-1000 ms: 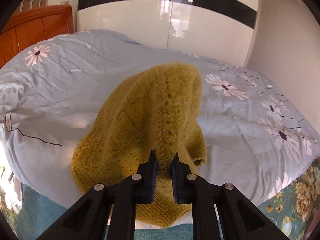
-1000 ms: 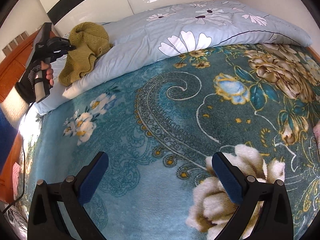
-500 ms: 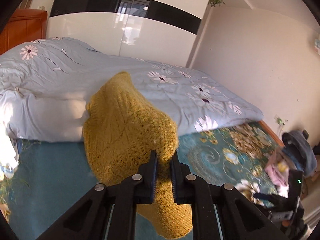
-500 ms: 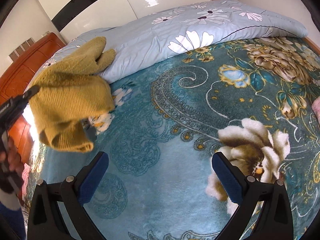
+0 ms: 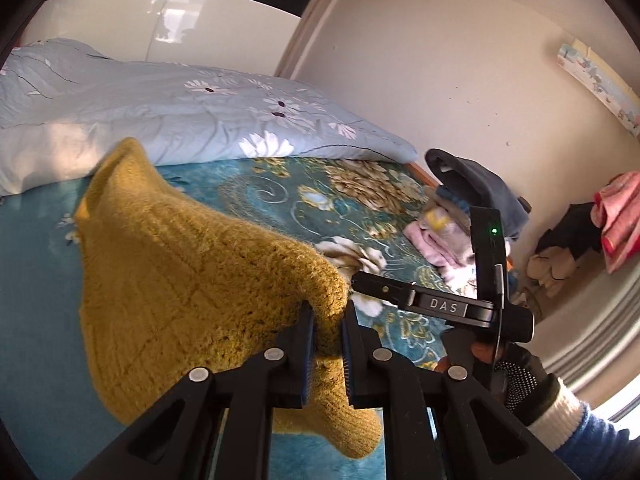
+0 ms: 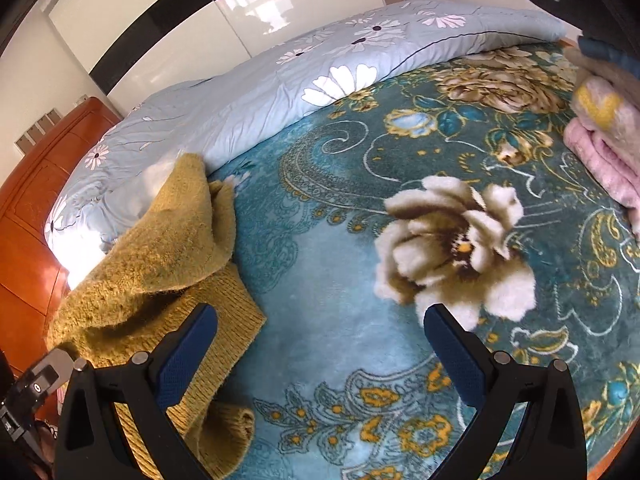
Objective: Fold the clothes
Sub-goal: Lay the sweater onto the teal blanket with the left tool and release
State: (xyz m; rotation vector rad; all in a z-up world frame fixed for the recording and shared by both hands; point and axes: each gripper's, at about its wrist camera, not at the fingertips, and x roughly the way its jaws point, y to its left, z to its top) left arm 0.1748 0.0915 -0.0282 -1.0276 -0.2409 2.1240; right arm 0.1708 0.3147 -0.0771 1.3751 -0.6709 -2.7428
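One sweater [image 5: 180,280] dragged onto blanket [image 6: 340,320].

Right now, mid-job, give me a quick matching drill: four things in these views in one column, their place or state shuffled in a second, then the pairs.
Things:
1. mustard sweater
2. right gripper
3. light blue quilt
4. pink folded clothes

States:
A. open, holding nothing
B. stacked at the blanket's far right edge
C. pinched by the left gripper, partly lying on the teal floral blanket
D. bunched along the far side of the bed

Pairs: 1-C, 2-A, 3-D, 4-B
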